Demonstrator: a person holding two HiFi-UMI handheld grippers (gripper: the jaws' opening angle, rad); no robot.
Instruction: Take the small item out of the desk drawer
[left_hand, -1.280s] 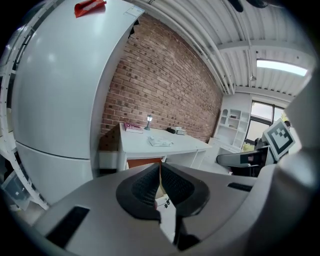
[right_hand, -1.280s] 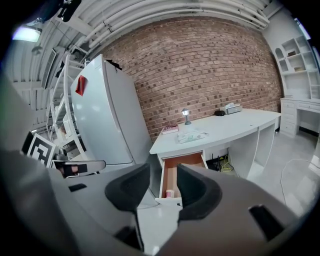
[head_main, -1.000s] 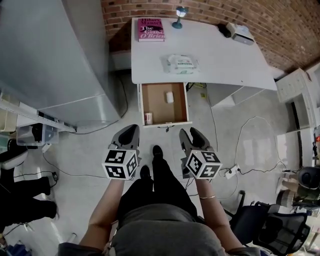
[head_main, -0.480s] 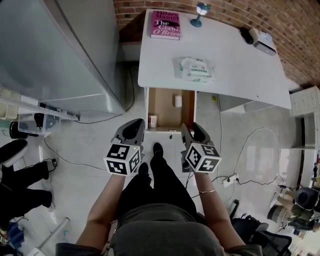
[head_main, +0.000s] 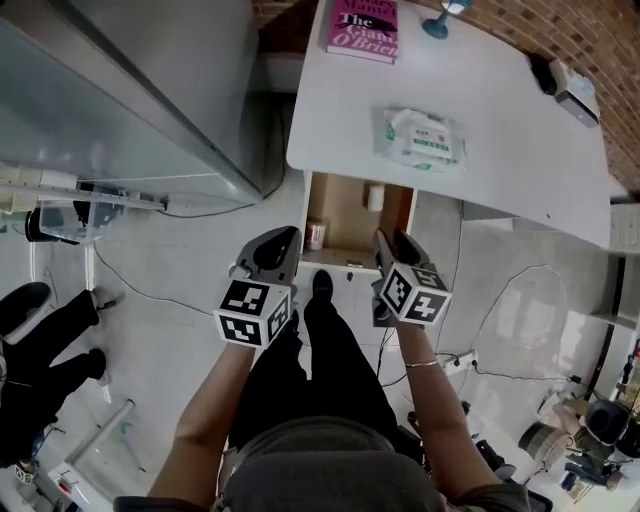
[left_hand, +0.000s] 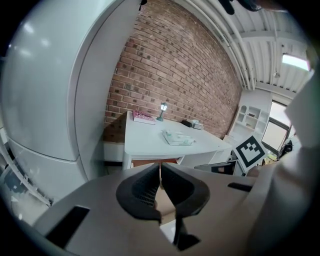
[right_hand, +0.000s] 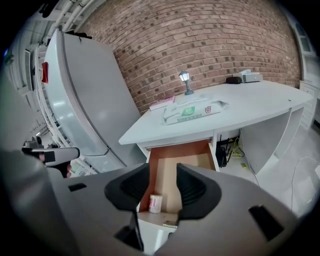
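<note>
From the head view, both bare forearms reach forward and down from the body, side by side. The left tool and right tool are level with each other, just short of the open drawer under the white counter. Their marker cubes face up. A small pale pot stands in the drawer's front left corner, and a little white item lies farther back; neither is touched.

In the left gripper view, the left tool points at the counter from below its edge. Its jaws are drawn together to a thin slit with nothing in them.

In the right gripper view, the right tool aims into the drawer. Its jaws stand apart and empty. The small pale pot shows through the gap, well beyond them on the drawer floor.
</note>
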